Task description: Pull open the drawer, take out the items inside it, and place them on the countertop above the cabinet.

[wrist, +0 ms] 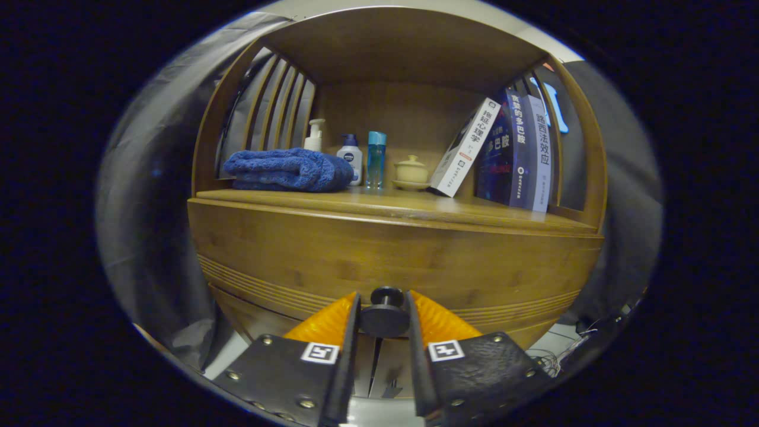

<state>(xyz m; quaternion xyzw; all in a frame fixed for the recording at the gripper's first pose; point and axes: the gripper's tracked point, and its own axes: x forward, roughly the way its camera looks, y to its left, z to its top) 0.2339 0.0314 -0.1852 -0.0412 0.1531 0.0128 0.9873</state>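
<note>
Gripper (384, 311) fingers close narrowly on the round black drawer knob (385, 313) at 6 o'clock; pull straight back, level, keeping the curved wooden drawer front (391, 255) square.

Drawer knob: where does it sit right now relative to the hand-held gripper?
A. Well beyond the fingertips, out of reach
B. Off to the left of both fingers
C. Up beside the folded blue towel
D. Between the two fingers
D: the drawer knob sits between the two fingers of the hand-held gripper, which flank it closely on either side, low on the closed drawer front.
</note>
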